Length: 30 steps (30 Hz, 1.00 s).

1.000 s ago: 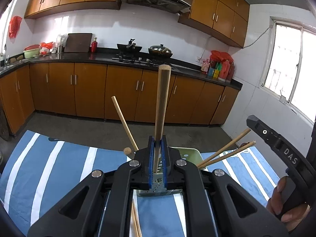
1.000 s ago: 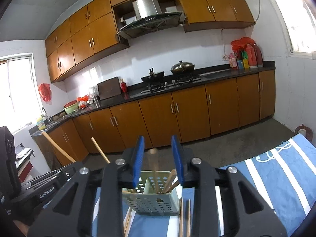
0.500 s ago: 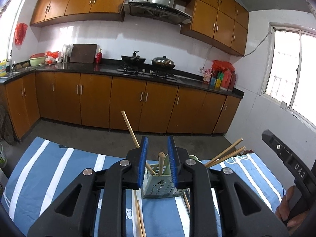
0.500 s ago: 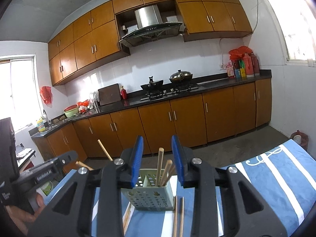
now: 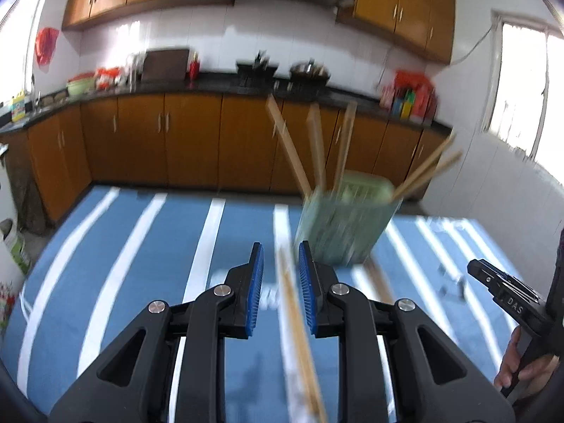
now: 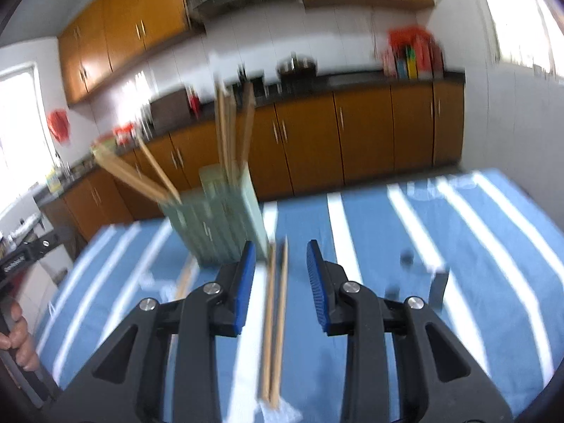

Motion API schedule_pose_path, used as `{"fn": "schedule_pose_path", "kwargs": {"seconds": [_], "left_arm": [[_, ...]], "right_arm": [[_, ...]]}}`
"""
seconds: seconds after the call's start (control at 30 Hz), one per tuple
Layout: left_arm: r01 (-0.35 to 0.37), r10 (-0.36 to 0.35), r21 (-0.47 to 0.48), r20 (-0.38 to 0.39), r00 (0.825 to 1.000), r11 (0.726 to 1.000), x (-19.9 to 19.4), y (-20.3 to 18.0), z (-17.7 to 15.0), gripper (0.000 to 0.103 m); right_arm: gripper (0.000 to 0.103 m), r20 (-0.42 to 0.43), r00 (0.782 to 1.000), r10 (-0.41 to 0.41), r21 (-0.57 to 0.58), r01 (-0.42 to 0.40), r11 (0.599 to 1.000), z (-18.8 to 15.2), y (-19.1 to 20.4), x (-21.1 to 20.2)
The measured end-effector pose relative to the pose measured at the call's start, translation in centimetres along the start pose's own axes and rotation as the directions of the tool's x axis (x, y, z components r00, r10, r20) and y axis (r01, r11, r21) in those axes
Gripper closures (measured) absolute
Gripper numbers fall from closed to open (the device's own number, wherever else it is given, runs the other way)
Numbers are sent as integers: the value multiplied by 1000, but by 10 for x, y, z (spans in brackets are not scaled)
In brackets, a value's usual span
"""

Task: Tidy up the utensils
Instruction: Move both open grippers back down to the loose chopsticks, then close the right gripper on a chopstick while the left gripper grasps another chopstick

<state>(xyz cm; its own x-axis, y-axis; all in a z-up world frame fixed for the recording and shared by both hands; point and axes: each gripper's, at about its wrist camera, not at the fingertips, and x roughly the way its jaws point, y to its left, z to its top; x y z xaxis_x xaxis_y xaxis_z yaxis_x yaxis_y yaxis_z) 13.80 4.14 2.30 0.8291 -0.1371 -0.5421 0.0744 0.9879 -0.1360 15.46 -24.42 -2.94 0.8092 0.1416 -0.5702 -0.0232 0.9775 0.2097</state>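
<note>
- Pale green utensil holder [image 5: 347,222] stands on the blue striped cloth [image 5: 141,246], wooden chopsticks [image 5: 319,148] leaning inside.
- Left gripper [image 5: 280,276], jaws apart and empty, sits near the holder, over loose chopsticks [image 5: 299,331].
- Right gripper [image 6: 278,275], jaws wide and empty, is just before the holder [image 6: 218,218], over a chopstick pair [image 6: 273,331].

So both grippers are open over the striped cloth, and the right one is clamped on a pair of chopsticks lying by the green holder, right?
Not quite. In the right wrist view the right gripper is open, its jaws apart on either side of the chopsticks, not clamped on them. The left gripper is open too, and the green holder stands on the striped cloth.
</note>
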Motion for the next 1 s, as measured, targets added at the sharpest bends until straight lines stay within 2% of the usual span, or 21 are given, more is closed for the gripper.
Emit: {"fn": "schedule_pose_path", "kwargs": {"seconds": [0.13,0.27,0.57,0.7,0.83,1.0], "left_arm": [[-15,13,-23,-89,996,1000,15,9,-31,82],[-18,12,-37,-153,988,999,25,13,-53,82],[-3,-7,-47,-212,977,999,36,11,-70,82],[15,-25,-45,-233,972,999,42,6,-76,82],[36,-45,-39,-259,965,999,49,0,-82,82],[62,-67,-25,-289,955,998,57,-9,-89,82]], "right_arm": [[86,-155,988,12,-6,-14,1000,-35,2,36],[89,-229,973,18,-5,-20,1000,-56,8,55],[89,-266,964,-8,-36,-1,999,-64,13,69],[95,-262,964,-32,-40,22,999,-65,10,72],[95,-246,966,-82,-26,78,997,-62,2,72],[95,-228,959,-169,45,184,982,-59,-21,70]]}}
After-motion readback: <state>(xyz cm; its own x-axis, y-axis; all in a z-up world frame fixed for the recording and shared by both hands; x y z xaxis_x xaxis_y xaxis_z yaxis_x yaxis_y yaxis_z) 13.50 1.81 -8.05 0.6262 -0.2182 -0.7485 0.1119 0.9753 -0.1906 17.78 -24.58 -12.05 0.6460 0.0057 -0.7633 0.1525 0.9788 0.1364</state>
